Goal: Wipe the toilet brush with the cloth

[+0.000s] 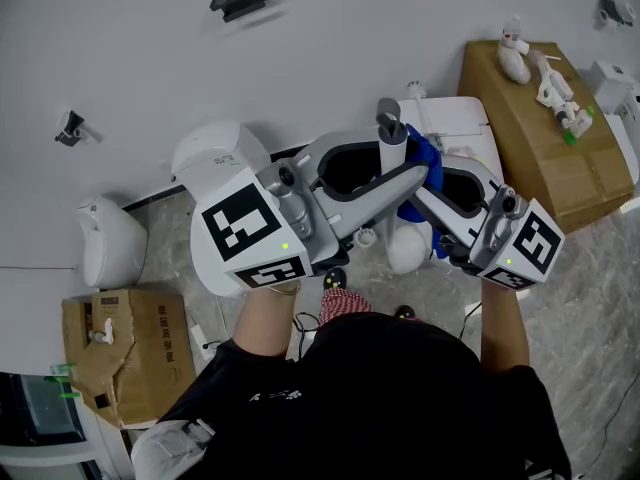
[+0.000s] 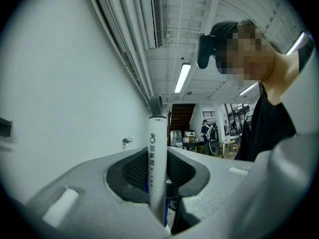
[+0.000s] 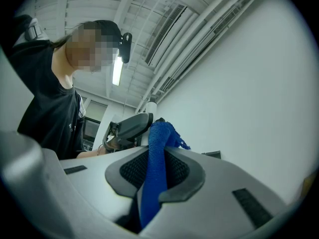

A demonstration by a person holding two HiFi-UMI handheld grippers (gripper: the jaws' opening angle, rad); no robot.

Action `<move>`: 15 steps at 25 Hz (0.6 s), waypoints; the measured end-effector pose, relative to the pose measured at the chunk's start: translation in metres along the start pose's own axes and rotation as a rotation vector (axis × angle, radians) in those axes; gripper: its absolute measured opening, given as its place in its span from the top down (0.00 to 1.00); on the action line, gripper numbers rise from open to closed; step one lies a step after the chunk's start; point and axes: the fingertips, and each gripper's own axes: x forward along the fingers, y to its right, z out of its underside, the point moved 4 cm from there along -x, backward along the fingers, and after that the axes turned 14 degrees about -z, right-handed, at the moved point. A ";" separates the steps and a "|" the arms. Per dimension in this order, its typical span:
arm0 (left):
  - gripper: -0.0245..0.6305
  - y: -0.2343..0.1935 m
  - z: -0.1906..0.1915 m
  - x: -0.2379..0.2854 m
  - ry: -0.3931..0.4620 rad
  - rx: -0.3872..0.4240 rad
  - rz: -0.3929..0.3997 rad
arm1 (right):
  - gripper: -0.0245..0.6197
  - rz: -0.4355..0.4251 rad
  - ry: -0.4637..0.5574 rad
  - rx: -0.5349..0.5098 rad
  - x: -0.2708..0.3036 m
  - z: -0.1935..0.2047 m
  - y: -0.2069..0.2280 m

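Black shirt of the person (image 1: 400,408) fills the bottom of the head view, with both forearms reaching up to the grippers. Far left of the white toilet brush (image 1: 391,136), a torn brown cardboard box (image 1: 130,353) sits on the floor. Nearer on that side, the left gripper (image 1: 398,168) comes in level and pinches the brush's slim white handle, which stands upright between the ribbed dark pads in the left gripper view. Just right of the handle, the bright blue woven cloth (image 1: 425,173) is bunched beside it. The right gripper (image 1: 432,183), coming from the brush's lower right, has its jaws pressed together on the cloth. Behind and right of the brush stands a white toilet (image 1: 460,118). Farther right, a long brown cardboard box (image 1: 540,148) carries small white items (image 1: 545,78).
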 end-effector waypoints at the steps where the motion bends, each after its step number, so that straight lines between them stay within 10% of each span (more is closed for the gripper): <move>1: 0.82 0.000 0.000 0.000 0.000 0.001 0.000 | 0.86 0.001 -0.005 -0.004 -0.001 0.002 0.000; 15: 0.82 0.000 -0.001 0.000 -0.001 -0.001 0.001 | 0.86 0.011 -0.009 0.026 -0.002 0.013 -0.002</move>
